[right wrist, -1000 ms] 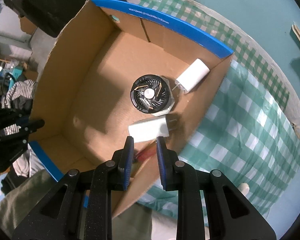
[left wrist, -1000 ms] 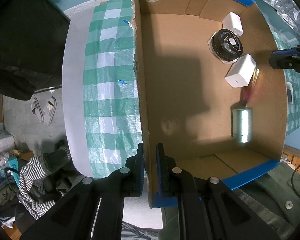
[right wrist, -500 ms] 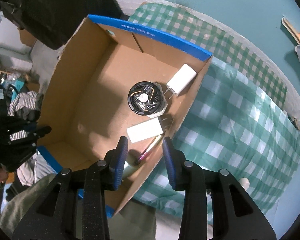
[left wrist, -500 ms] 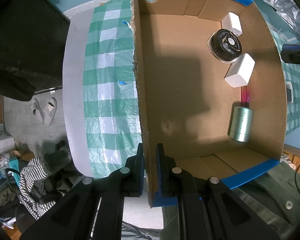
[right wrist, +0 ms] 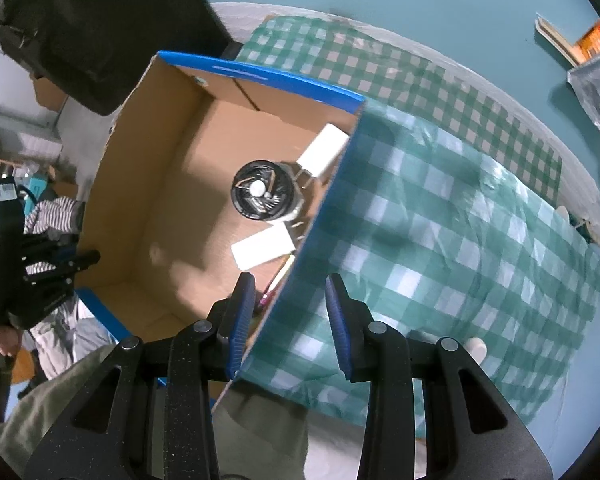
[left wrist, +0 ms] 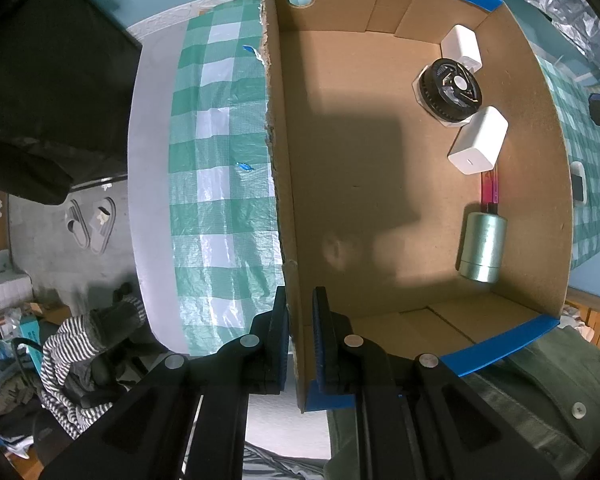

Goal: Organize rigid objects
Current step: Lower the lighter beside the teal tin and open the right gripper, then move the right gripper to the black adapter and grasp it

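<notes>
An open cardboard box (left wrist: pixel 380 160) with blue rims sits on a green checked tablecloth (left wrist: pixel 220 184). Inside lie a black fan (left wrist: pixel 450 90), two white chargers (left wrist: pixel 478 140) (left wrist: pixel 462 48), a pink pen (left wrist: pixel 490 188) and a pale green cylinder (left wrist: pixel 482 246). My left gripper (left wrist: pixel 301 332) is shut on the box's left wall (left wrist: pixel 278 160) near the front corner. My right gripper (right wrist: pixel 290 312) is open and empty above the box's right wall (right wrist: pixel 324 216). The fan (right wrist: pixel 262 190) and chargers (right wrist: pixel 264 246) show in the right wrist view.
A small white device (left wrist: pixel 578 186) lies on the cloth right of the box. A silver bag (right wrist: pixel 596 92) sits at the far right. Clothes and slippers (left wrist: pixel 92 224) lie on the floor left of the table. A dark object (left wrist: pixel 48 80) stands at the far left.
My right gripper opened wide, rose and pulled back to the right; the pink pen it held now lies in the box by the cylinder. My left gripper kept its hold on the wall.
</notes>
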Motion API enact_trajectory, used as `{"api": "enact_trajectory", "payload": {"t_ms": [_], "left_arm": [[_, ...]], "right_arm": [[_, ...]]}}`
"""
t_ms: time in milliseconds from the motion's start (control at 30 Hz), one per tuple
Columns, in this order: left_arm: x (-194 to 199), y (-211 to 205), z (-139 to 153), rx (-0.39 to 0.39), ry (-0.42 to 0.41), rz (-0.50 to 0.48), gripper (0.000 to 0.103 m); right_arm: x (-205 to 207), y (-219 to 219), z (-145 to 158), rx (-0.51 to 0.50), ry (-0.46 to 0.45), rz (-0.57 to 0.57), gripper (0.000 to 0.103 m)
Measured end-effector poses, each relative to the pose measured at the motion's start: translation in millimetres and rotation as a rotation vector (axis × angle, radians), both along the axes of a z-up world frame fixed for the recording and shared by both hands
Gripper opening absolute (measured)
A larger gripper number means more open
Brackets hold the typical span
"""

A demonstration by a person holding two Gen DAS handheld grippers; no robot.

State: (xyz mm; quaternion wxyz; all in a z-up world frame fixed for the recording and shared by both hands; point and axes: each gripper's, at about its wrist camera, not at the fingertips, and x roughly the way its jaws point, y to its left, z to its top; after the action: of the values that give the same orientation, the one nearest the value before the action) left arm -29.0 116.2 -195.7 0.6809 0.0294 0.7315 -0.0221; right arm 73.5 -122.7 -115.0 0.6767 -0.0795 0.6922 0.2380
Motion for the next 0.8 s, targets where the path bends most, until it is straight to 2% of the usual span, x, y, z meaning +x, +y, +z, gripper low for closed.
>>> {"api": "enact_trajectory", "payload": {"t_ms": [533, 800], "left_arm": [[0, 1, 2, 0.008, -0.001, -0.010, 0.011], [-1, 1, 2, 0.010, 0.001, -0.010, 0.011]], "right_arm": [[-4, -60, -6, -0.054, -0.011, -0.038, 0.054], [-3, -99, -27, -0.109, 0.002, -0.026, 0.062]]}}
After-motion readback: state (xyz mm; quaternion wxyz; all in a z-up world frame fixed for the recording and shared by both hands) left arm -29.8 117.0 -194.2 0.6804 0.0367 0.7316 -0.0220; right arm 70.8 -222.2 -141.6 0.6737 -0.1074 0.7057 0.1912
